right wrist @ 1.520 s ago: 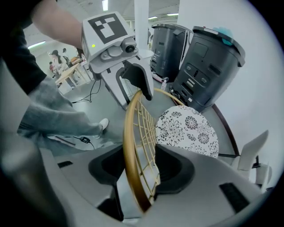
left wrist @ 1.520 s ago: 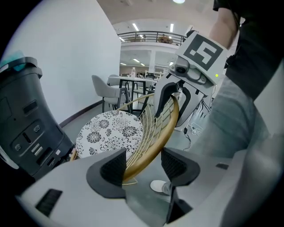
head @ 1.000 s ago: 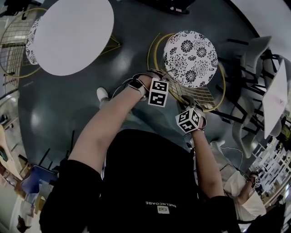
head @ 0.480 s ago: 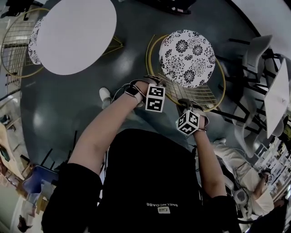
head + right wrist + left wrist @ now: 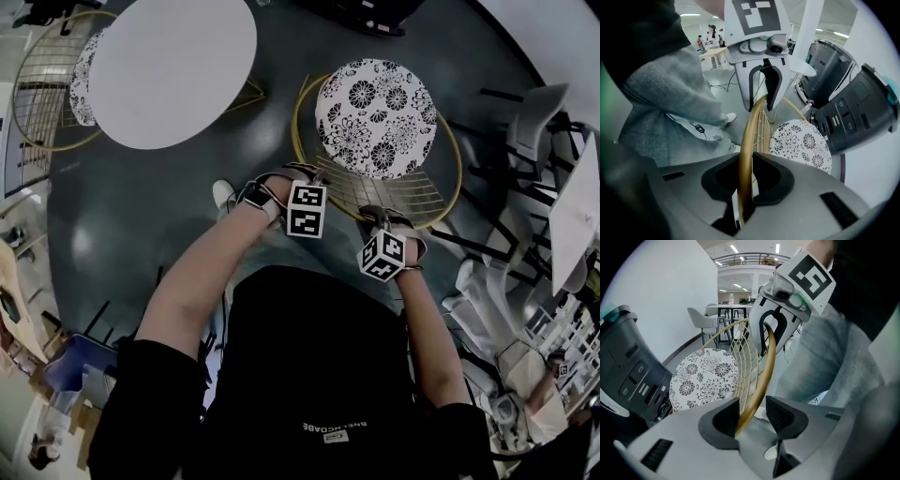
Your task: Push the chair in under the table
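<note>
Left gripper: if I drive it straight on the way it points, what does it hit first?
The left gripper meets the chair's gold back rim at once: it already lies between the closing jaws, touching one pad. Depth beyond is unclear.

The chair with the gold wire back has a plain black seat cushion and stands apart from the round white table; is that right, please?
Not quite: the head view shows the seat cushion white with black flowers, not plain black. The rest holds.

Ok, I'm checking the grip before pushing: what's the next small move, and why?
Probably finish closing the left gripper: its jaws are closing around the chair's gold rim with a gap at one pad, while the right gripper clamps it.
</note>
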The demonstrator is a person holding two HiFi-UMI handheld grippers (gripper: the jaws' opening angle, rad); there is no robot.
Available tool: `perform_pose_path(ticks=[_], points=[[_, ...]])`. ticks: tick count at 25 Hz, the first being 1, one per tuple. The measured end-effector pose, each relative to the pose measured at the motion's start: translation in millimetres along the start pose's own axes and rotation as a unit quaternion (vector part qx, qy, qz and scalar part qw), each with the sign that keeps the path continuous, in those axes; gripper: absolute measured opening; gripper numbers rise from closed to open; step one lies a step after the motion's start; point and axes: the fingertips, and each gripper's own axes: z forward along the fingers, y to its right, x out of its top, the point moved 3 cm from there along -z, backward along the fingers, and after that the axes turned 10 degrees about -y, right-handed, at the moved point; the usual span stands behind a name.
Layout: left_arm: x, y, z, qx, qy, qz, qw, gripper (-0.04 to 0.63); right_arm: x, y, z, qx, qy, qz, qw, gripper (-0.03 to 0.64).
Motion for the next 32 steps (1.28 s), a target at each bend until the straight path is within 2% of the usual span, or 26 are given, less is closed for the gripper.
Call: perform_pose_path(ticks=[4,7,11,14,17,22,26,29,32], points=[[-10,16,-4,-0.010,-0.003,-0.023,0.9997,0.179,6,-4,0,0.003,0.004,-0.021,1.000,0.054],[-14,31,-2,-0.037,-0.022,-0.020,0.9989,0.147,6,-9,1,0.006,0.004,-0.070,0.998,0.054],[-17,48,-3,-0.068,0.010,-0.050,0.9963,0.129,6,-12,1,0.014,0.005,-0.142,0.990,0.054],[-15,50,-4,-0.068,0.027,-0.074,0.9946,0.126,4,-12,1,0.019,0.004,-0.157,0.987,0.055],[-11,52,-3,-0.082,0.019,-0.065,0.9944,0.123,-1,-13,0,0.025,0.007,-0.162,0.986,0.055],[-15,52,-1,-0.058,0.058,-0.037,0.9959,0.126,-5,-8,-3,0.013,0.012,-0.168,0.986,0.054],[-63,33,12,-0.017,0.017,0.008,0.9997,0.172,-3,-8,-2,0.007,0.014,-0.171,0.985,0.054],[-96,10,24,-0.010,-0.003,-0.004,0.9999,0.227,-4,-7,-2,0.002,0.014,-0.172,0.985,0.054],[-118,-1,40,-0.013,-0.038,-0.010,0.9991,0.227,-3,-7,-1,0.000,0.014,-0.173,0.985,0.054]])
